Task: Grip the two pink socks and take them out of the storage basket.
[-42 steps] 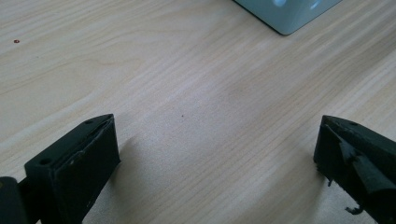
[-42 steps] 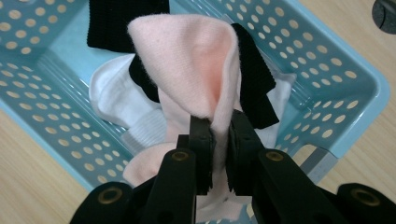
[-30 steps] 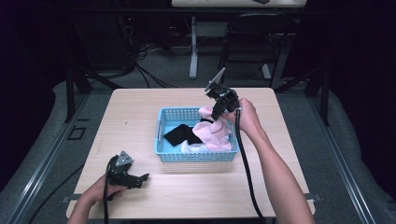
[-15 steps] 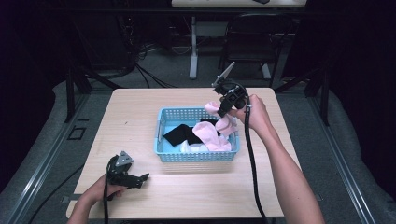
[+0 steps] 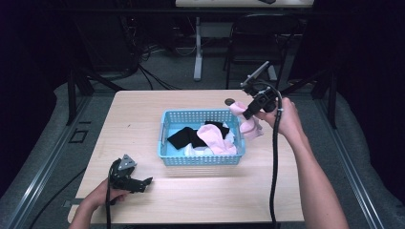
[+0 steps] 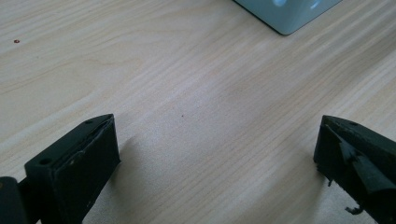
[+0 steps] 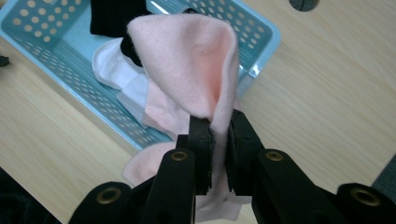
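The right gripper (image 7: 218, 140) is clamped on a soft pink knitted sock (image 7: 196, 70), its jaws pressed together on a fold of the fabric. In the high view the right gripper (image 5: 251, 110) holds this sock (image 5: 248, 125) raised above the right end wall of the light-blue perforated plastic basket (image 5: 200, 160), the loose part hanging down just outside that wall toward the pale wooden table (image 5: 133, 124).

The left gripper (image 5: 138, 182) rests low over the near-left part of the table, well apart from the basket. In the left gripper view its jaws stand wide apart with bare wood between them; it holds nothing.

In the basket lie a second pink sock (image 5: 215, 140), a black fabric piece (image 5: 184, 137) and a white fabric piece (image 5: 191, 151), overlapping one another. A small dark round object (image 5: 229, 101) sits on the table beyond the basket; I cannot tell what it is.

Assessment of handling: the held sock appears light, limp and compliant. It drapes and folds under its own weight, so it gives no rigid edge to steer by, and the hanging end is likely to swing or catch on the basket rim. The knit looks grippy, not slippery, and not fragile. The present hold, on a doubled fold near mid-length, seems secure; a hold nearer the cuff or toe would let it hang straighter for laying flat.
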`<state>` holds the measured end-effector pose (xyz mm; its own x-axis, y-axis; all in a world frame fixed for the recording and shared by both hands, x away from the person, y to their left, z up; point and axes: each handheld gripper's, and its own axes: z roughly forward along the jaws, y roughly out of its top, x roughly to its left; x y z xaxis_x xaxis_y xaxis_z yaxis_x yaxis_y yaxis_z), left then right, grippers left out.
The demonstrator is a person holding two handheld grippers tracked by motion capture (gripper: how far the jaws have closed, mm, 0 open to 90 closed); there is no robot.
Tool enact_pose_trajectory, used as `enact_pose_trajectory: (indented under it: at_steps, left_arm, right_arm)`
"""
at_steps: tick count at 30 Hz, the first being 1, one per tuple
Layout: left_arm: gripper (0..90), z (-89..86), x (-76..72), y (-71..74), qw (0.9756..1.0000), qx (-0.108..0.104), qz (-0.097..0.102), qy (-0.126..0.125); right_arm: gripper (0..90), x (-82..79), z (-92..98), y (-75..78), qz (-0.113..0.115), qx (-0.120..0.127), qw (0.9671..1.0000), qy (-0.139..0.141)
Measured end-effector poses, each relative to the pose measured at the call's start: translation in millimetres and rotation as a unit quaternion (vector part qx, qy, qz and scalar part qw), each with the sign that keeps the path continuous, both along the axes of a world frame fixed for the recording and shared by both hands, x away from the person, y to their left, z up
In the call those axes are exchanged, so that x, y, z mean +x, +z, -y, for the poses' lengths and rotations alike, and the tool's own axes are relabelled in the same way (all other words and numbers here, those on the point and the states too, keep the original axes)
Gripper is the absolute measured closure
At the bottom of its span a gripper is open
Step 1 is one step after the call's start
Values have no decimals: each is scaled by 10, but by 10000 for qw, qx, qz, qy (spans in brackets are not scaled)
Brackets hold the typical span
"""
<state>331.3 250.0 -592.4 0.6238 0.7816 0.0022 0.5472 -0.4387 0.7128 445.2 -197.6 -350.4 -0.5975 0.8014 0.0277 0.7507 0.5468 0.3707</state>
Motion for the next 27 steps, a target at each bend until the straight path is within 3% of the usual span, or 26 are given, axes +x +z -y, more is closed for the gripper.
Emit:
enact_pose_trajectory:
  at_steps: [6, 13, 22, 25, 26, 27]
  left_arm:
    - [0, 0, 0, 0, 10000, 1, 0, -1]
    - [0, 0, 0, 0, 10000, 1, 0, -1]
    - [0, 0, 0, 0, 10000, 1, -1, -1]
    - [0, 0, 0, 0, 10000, 0, 0, -3]
    - [0, 0, 0, 0, 10000, 0, 0, -3]
    - [0, 0, 0, 0, 10000, 0, 0, -2]
  right_arm:
    - [820, -107, 318, -48, -14, 0, 9997, -226]
    - [820, -193, 529, -147, -3, 44, 9990, -450]
    - [819, -272, 820, -499, -66, 237, 9955, -914]
    - [819, -273, 846, -579, -97, 229, 9949, -981]
    - [818, -260, 862, -630, -196, 45, 9948, -998]
    - [819, -264, 874, -644, -150, 67, 9942, -1060]
